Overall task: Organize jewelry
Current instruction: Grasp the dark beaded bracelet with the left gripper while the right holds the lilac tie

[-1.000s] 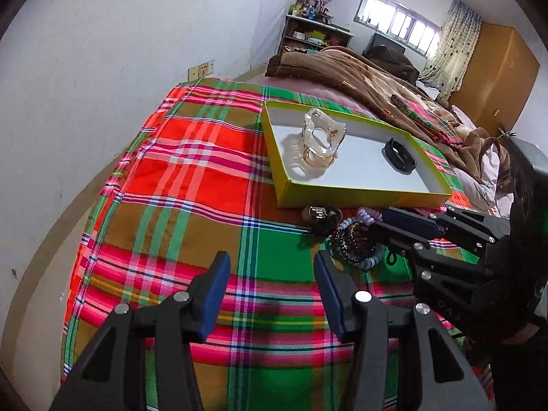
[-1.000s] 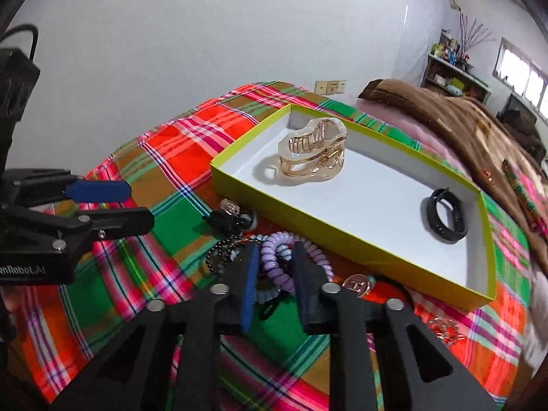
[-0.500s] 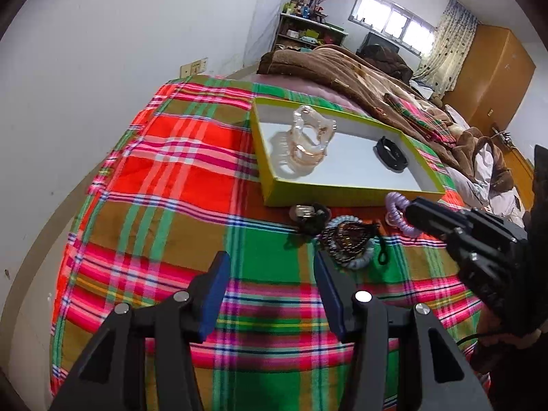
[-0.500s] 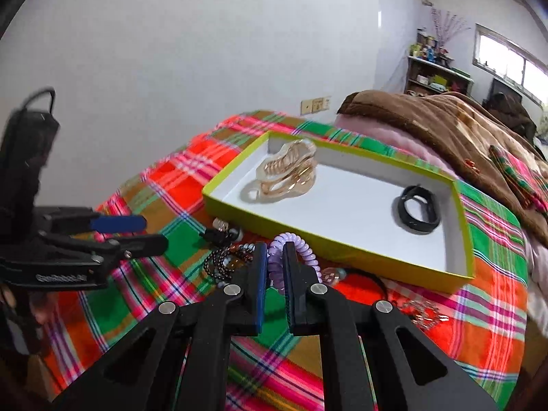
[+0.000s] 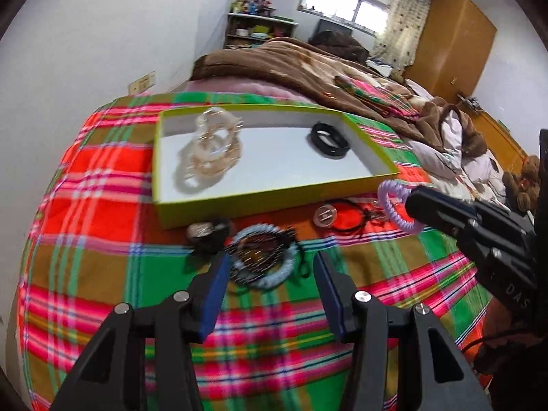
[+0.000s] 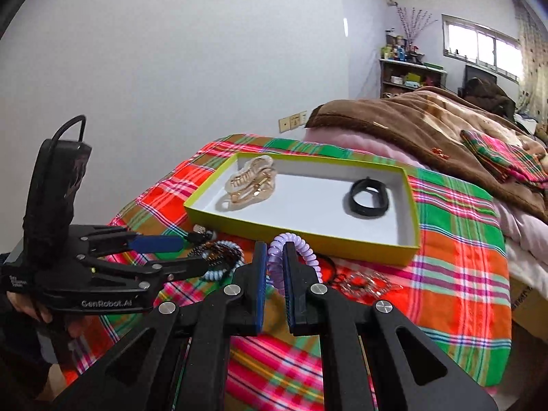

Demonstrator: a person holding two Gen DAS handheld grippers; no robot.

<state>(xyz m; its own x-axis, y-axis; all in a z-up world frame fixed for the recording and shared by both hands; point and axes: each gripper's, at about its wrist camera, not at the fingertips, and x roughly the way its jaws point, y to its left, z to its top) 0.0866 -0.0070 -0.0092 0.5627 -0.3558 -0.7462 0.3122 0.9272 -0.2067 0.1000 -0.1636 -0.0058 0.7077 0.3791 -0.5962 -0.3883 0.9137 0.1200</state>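
My right gripper (image 6: 274, 257) is shut on a purple spiral hair tie (image 6: 291, 243) and holds it above the plaid cloth, just in front of the yellow-green box (image 6: 308, 238). The tie also shows in the left wrist view (image 5: 394, 205). The box (image 5: 274, 195) holds a beige hair claw (image 5: 212, 147) and a black band (image 5: 328, 138). My left gripper (image 5: 269, 274) is open, low over a pile of beaded bracelets and a pale blue spiral tie (image 5: 260, 260).
A small black clip (image 5: 205, 233), a round charm (image 5: 323, 217) and a black cord (image 5: 356, 215) lie on the cloth in front of the box. A gold chain piece (image 6: 363, 282) lies right of my right gripper. A brown blanket (image 6: 428, 120) covers the bed behind.
My right gripper closed on the purple spiral tie and lifted it off the pile toward the box. My left gripper moved forward over the bracelet pile.
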